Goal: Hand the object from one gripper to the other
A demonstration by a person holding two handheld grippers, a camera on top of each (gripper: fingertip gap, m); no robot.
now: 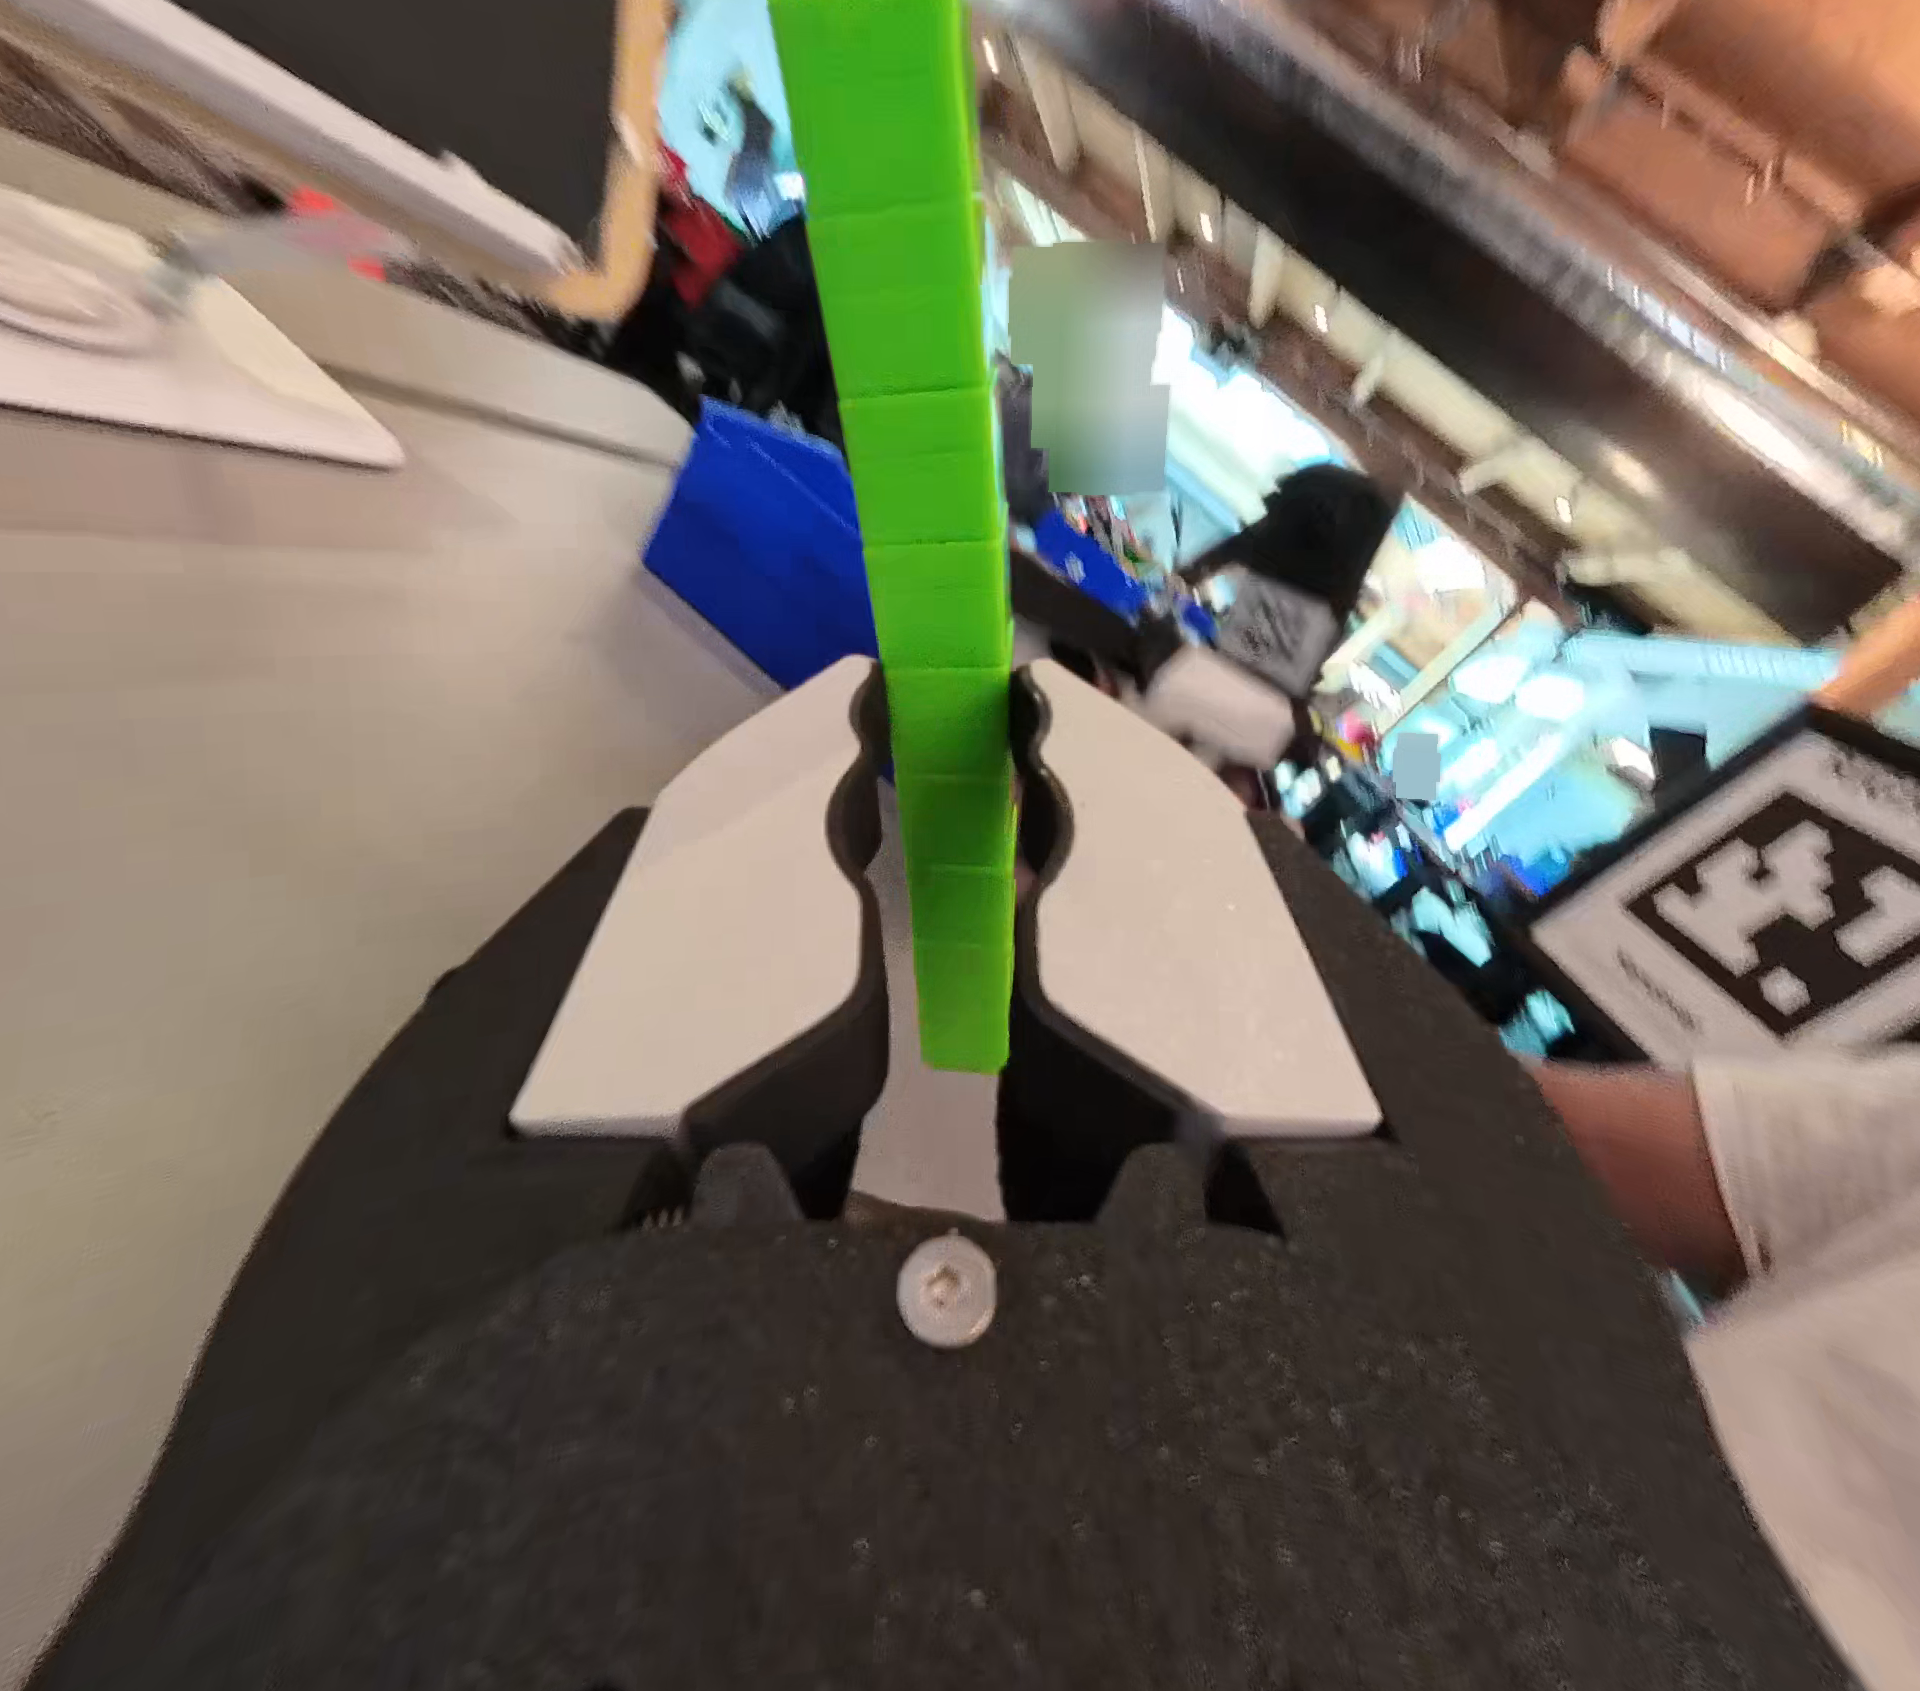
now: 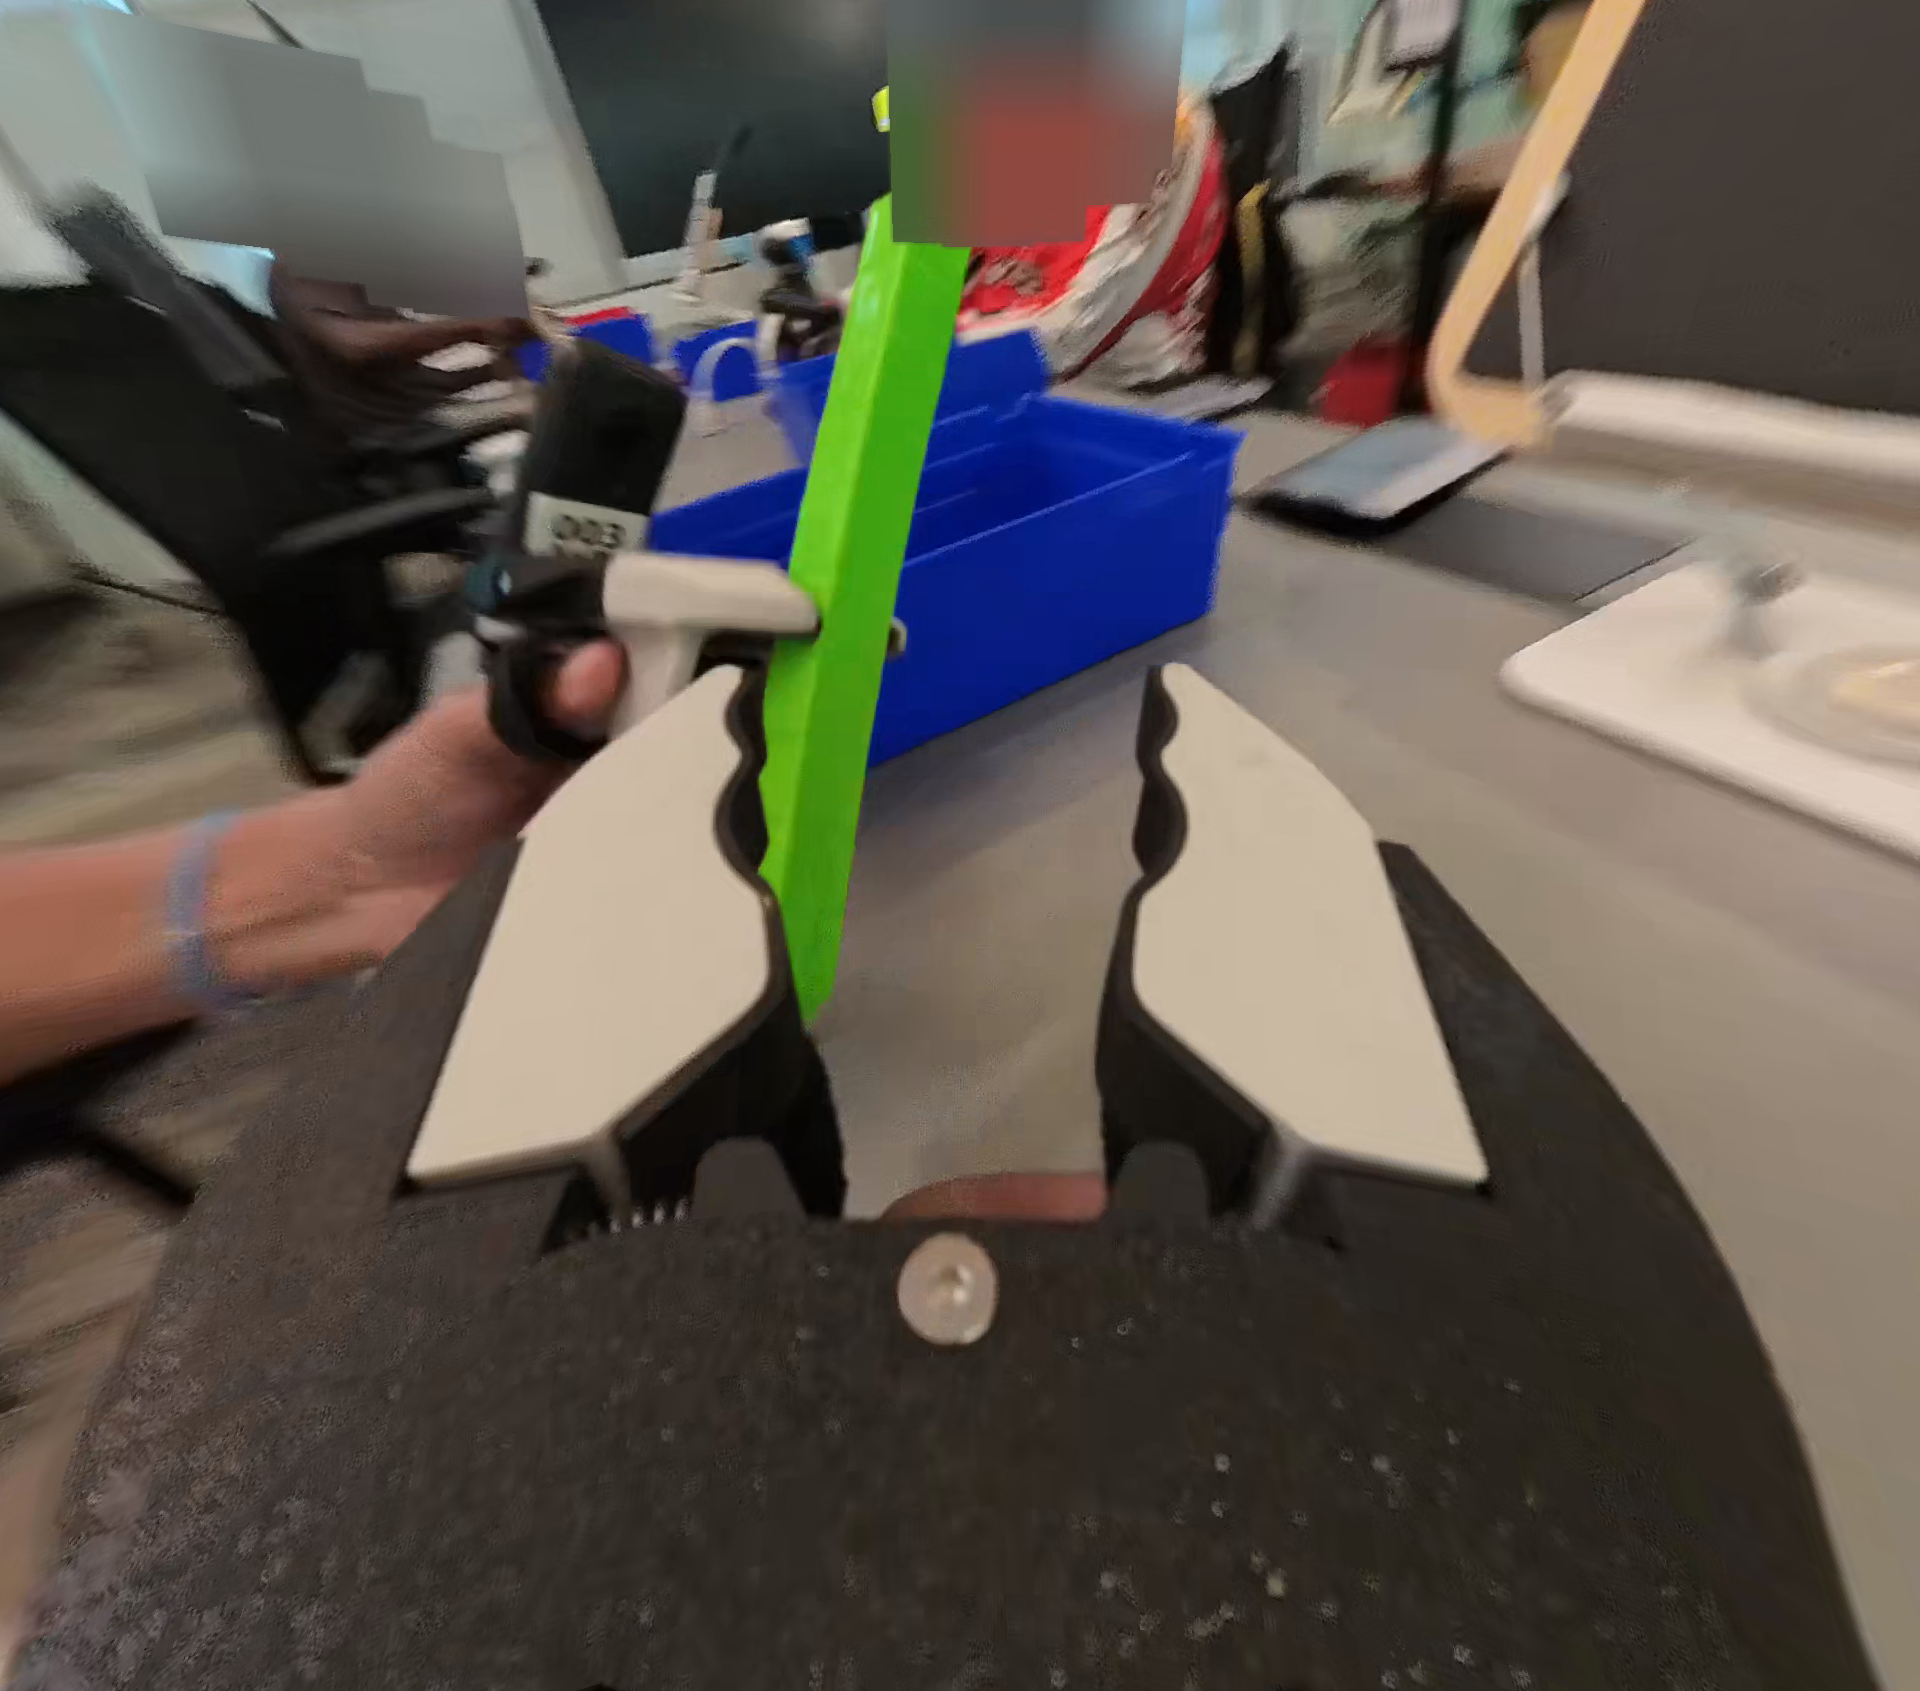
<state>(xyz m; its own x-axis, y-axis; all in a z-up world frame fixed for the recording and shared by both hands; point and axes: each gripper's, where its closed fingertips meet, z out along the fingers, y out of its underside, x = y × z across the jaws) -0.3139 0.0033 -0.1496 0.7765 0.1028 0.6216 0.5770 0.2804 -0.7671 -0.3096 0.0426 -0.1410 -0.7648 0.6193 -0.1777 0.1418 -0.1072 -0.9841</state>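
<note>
While the handover is under way, the items stand as follows.
Left gripper (image 1: 951,706): jaws closed tight on the green bar, pinching it from both sides.
Right gripper (image 2: 945,696): jaws spread wide, holding nothing; the bar's lower end lies against the inner face of its left finger (image 2: 665,820), with a gap to the other.
Green bar (image 1: 894,291): long, segmented, raised above the table, tilted slightly.
Hand (image 2: 416,810): wrapped around the left gripper's handle, bracelet on wrist.
Blue bin (image 2: 1039,540): just behind the bar, on the grey table (image 2: 1403,810).
White tray (image 2: 1704,706): at the table's right side.
</note>
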